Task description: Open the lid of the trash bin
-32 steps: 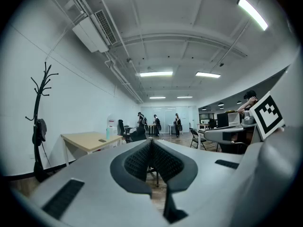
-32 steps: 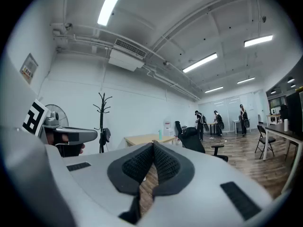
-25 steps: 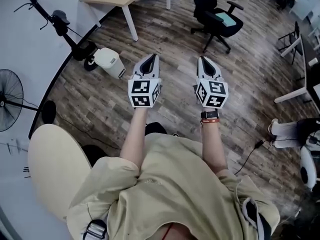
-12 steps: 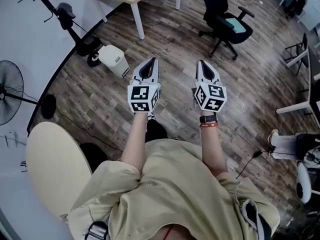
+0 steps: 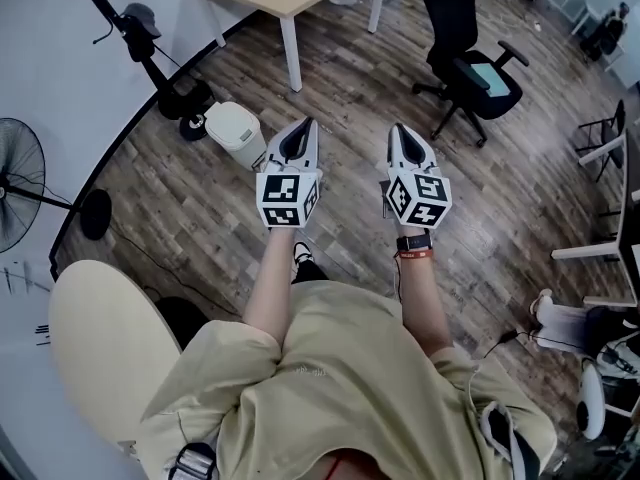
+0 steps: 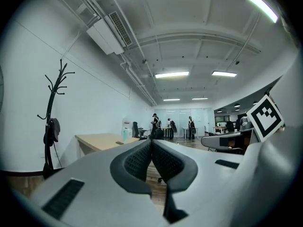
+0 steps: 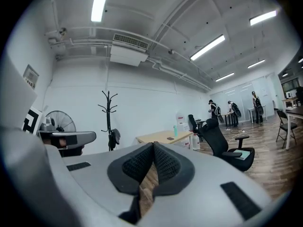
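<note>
Carrying the left gripper point(image 5: 303, 126) and right gripper point(image 5: 400, 133) level, pointing forward, seems to suit an approach; both are clenched on nothing. The bin point(image 5: 236, 128), lid down, stands ahead-left by the coat rack point(image 5: 150, 43), well apart from them.

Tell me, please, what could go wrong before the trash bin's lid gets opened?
The small white lidded trash bin sits low and looks light, so it may slide or tip when prodded. It stands close to the black coat stand base, which could crowd the shut left gripper.
</note>
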